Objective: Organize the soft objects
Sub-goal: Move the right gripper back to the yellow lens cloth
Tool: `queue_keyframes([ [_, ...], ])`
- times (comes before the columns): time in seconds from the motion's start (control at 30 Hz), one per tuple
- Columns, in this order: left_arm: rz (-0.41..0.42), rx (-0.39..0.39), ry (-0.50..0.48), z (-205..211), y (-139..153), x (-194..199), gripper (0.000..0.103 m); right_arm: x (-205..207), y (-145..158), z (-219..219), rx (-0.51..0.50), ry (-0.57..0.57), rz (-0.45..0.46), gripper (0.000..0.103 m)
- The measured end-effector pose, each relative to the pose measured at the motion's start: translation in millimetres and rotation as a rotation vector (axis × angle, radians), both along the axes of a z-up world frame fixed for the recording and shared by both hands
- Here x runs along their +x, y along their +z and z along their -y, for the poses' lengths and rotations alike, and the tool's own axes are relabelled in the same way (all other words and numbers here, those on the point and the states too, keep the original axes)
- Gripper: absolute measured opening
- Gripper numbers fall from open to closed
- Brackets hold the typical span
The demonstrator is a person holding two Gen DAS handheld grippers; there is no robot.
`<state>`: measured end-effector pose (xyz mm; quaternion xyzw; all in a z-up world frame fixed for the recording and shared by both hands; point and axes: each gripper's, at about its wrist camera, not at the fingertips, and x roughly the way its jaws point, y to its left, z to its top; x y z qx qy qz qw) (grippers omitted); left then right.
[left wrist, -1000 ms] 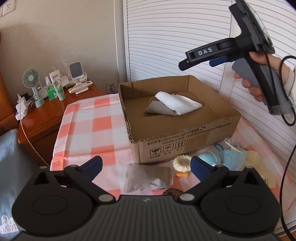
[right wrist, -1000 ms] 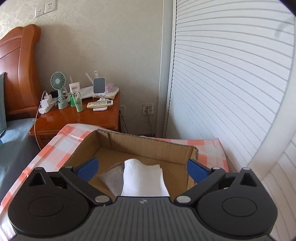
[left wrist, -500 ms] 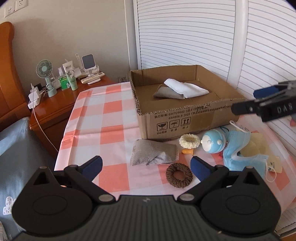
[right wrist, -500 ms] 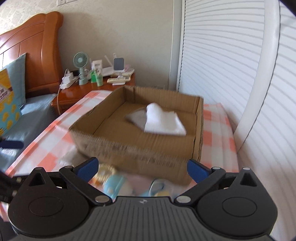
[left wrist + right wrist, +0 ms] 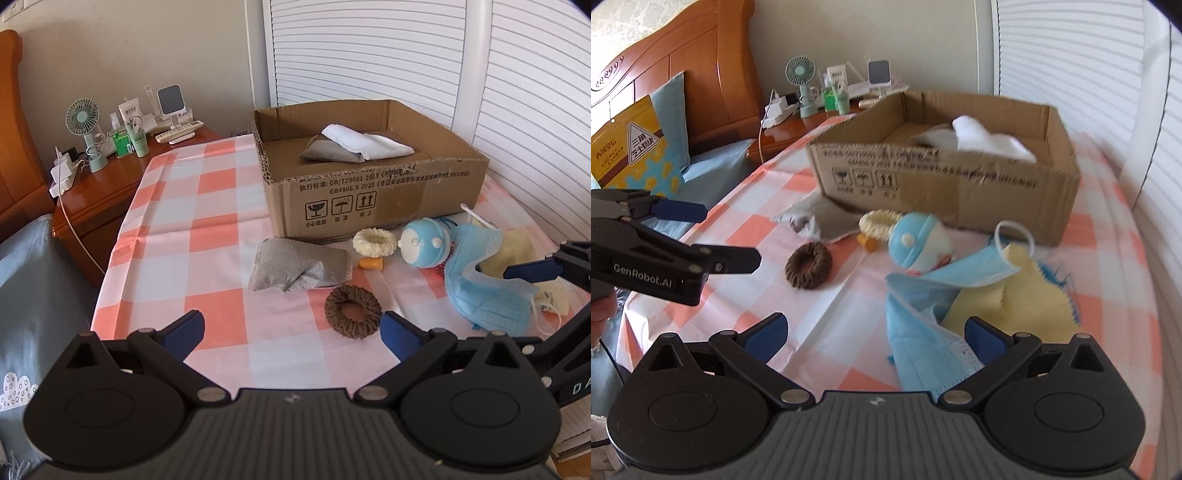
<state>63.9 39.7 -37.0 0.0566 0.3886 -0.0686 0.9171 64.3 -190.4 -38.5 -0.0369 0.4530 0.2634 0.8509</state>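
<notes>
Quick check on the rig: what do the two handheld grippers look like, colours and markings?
Both are matte black plastic with blue finger pads, round pivot discs, silver screws and a ribbed body. The left gripper carries white "GenRobot.AI" lettering on its side. The right gripper shows part of a white marking, "DA". A bare hand and a thin black cable show at the left one.

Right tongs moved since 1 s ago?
Yes. The right tongs backed away from above the brown cardboard box, now low over the crumpled blue face mask before it.

A white folded cloth (image 5: 365,142) lies over a grey cloth (image 5: 330,152) inside the open cardboard box (image 5: 376,201). Before the box lie a grey pouch (image 5: 297,266), brown scrunchie (image 5: 352,312), cream scrunchie (image 5: 374,242), round blue-and-white toy (image 5: 424,246), crumpled blue face mask (image 5: 487,291) and yellow cloth (image 5: 1030,291).
</notes>
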Motion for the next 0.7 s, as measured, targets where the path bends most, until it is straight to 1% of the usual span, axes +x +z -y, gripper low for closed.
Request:
queue_keyframes([
  [0.17,-0.009,-0.003,0.003,-2,-3,2,0.101,-8,-10,-9,0.038,0.04,-0.071,0.103],
  [0.3,-0.021,-0.011,0.0,-2,-7,5,0.101,-15,-10,-11,0.073,0.063,-0.094,0.103],
  [0.53,-0.047,-0.016,-0.038,8,-22,17,0.101,-18,-4,-5,-0.015,0.05,-0.03,0.103],
  [0.67,-0.041,-0.002,-0.055,19,-32,23,0.098,-24,2,3,-0.065,0.057,0.024,0.103],
  [0.7,-0.043,0.001,-0.059,21,-35,24,0.094,-25,4,6,-0.073,0.055,0.038,0.103],
])
